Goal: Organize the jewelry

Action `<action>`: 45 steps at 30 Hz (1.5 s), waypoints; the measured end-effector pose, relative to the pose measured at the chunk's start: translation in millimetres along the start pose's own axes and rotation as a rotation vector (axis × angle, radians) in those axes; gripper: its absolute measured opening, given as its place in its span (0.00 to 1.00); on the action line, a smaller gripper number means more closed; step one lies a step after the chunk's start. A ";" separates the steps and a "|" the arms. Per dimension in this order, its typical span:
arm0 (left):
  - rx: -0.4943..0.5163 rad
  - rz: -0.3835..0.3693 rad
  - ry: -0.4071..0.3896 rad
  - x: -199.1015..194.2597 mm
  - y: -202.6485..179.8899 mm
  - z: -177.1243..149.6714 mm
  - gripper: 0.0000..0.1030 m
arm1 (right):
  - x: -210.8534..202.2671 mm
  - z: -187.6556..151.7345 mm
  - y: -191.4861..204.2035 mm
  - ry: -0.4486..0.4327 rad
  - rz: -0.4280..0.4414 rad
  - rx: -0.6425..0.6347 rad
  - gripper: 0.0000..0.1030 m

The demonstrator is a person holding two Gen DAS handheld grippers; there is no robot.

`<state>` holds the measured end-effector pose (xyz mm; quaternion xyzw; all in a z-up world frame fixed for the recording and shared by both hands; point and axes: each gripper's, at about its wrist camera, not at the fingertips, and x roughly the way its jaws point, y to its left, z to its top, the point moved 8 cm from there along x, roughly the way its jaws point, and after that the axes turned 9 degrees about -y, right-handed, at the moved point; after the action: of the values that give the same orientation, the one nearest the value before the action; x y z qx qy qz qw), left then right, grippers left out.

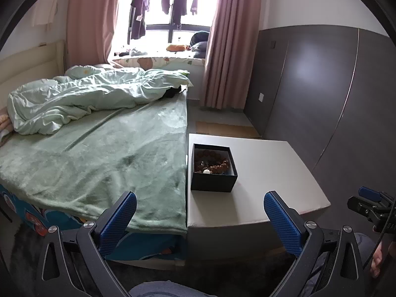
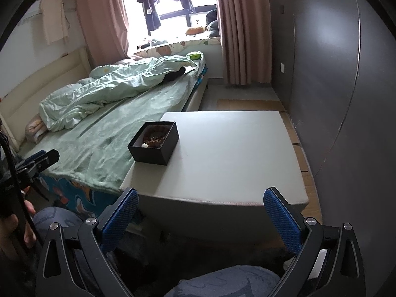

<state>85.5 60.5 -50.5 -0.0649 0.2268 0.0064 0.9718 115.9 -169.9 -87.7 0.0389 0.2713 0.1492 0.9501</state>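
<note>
An open black box (image 1: 213, 170) (image 2: 154, 145) stands at the left edge of a white table (image 1: 267, 173) (image 2: 227, 153), beside the bed. Inside lie a brown beaded bracelet (image 1: 215, 164) (image 2: 156, 139) and a small white bead (image 1: 206, 171) (image 2: 144, 145). My left gripper (image 1: 200, 203) is open and empty, held back from the table's near edge, in line with the box. Over the table's near edge my right gripper (image 2: 201, 200) hovers open and empty, well to the right of the box. Each gripper also shows at the margin of the other's view.
A bed with a green sheet (image 1: 94, 153) (image 2: 99, 136) and a crumpled duvet (image 1: 81, 96) adjoins the table on the left. A dark grey wardrobe wall (image 1: 321, 86) (image 2: 334, 74) runs along the right. Pink curtains (image 1: 227, 39) frame a window behind. The person's knees show at the bottom.
</note>
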 end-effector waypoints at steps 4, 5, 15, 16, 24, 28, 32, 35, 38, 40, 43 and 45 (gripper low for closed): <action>-0.003 -0.002 -0.005 -0.6 -0.2 0.0 1.00 | 0.3 0.1 -2.6 0.000 0.005 0.015 0.99; -0.004 -0.003 -0.007 -0.9 -0.3 0.2 1.00 | 0.6 0.0 -2.1 0.001 0.005 0.017 0.99; 0.023 0.011 -0.005 0.5 -5.1 1.7 1.00 | -1.2 1.0 -3.6 -0.013 0.002 0.031 0.99; 0.026 0.013 -0.006 0.1 -5.7 1.8 1.00 | -1.3 1.1 -4.0 -0.015 0.002 0.035 0.99; 0.030 0.008 -0.008 -1.5 -8.0 1.9 1.00 | -0.8 0.0 -4.6 -0.005 0.010 0.052 0.99; 0.052 0.016 0.004 -0.1 -10.0 -0.4 1.00 | -1.3 -0.4 -4.4 -0.006 0.008 0.048 0.99; 0.052 0.014 0.002 -0.7 -10.7 -0.2 1.00 | -1.3 0.2 -4.8 -0.006 0.009 0.051 0.99; 0.057 0.017 0.005 -1.0 -11.9 -0.4 1.00 | -3.2 0.6 -4.3 -0.006 0.011 0.050 0.99; 0.063 0.017 0.003 -2.4 -13.3 0.1 1.00 | -4.5 1.1 -3.8 -0.008 0.012 0.049 0.99; 0.066 0.017 0.001 -3.1 -14.4 0.3 1.00 | -5.6 1.4 -3.5 -0.005 0.018 0.052 0.99; 0.076 0.020 -0.003 -5.0 -15.9 0.7 1.00 | -6.4 3.0 -2.2 -0.003 0.027 0.055 0.99; 0.088 0.024 -0.008 -6.7 -17.4 1.0 1.00 | -6.8 3.5 -1.3 -0.004 0.027 0.051 0.99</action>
<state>80.7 43.6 -44.4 -0.0194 0.2239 0.0083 0.9744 112.6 -173.2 -81.5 0.0673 0.2725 0.1550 0.9472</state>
